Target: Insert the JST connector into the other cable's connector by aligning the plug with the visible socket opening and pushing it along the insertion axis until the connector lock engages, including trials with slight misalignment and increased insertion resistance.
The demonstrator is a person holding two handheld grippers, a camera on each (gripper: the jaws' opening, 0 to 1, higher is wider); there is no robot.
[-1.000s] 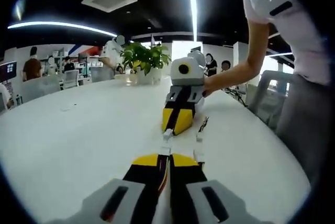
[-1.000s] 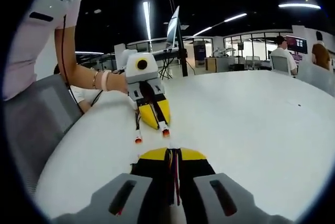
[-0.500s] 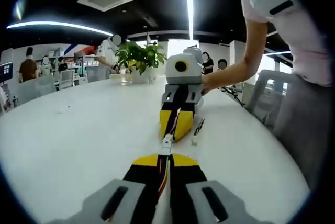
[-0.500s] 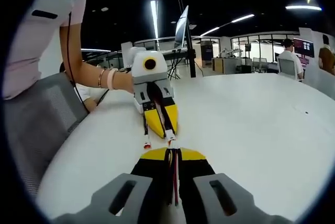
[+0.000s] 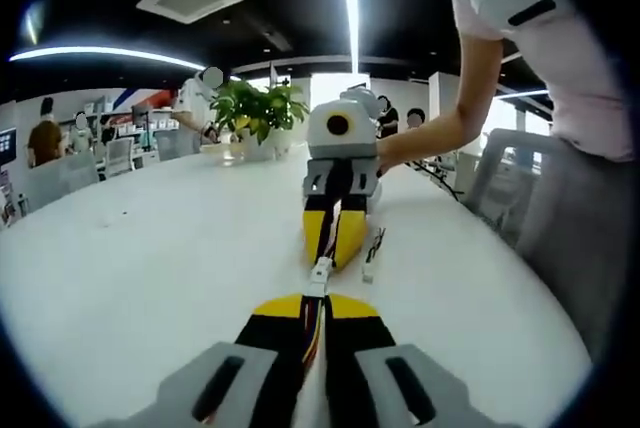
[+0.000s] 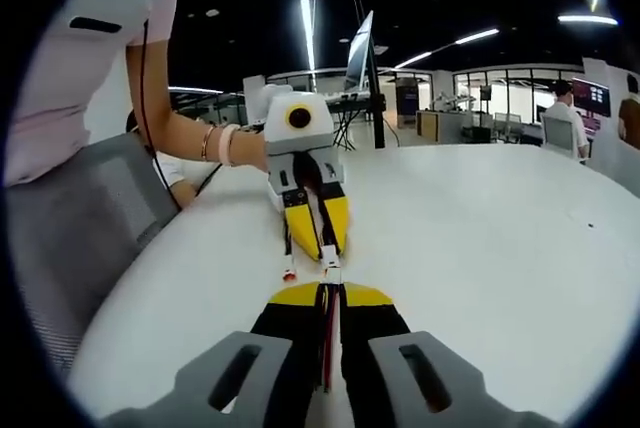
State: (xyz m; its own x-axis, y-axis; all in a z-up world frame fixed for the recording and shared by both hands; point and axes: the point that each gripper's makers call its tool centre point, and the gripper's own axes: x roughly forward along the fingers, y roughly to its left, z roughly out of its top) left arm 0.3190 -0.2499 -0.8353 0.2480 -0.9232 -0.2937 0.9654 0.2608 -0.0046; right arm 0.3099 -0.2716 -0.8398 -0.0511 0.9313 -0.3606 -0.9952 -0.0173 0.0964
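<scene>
In the left gripper view my left gripper [image 5: 318, 298] is shut on a thin cable with red and yellow wires. Its small white connector [image 5: 320, 274] sticks out ahead of the tips. Facing it, my right gripper [image 5: 332, 256] is shut on the other cable, tip almost against that connector. A loose connector end [image 5: 369, 266] hangs beside it onto the table. In the right gripper view my right gripper [image 6: 328, 291] faces the left gripper [image 6: 322, 253], with the white connectors [image 6: 331, 268] meeting between them. Whether they are mated is too small to tell. A red-tipped loose end [image 6: 289, 274] lies beside them.
Both grippers hover low over a wide white table [image 5: 150, 248]. A person's forearm [image 5: 440, 133] holds the far gripper, and a grey chair [image 6: 90, 218] stands at the table edge. A potted plant [image 5: 255, 108] and a monitor [image 6: 360, 43] stand far back.
The two grippers have come closer together along one line. The gap between the connector ends has closed, and they now touch.
</scene>
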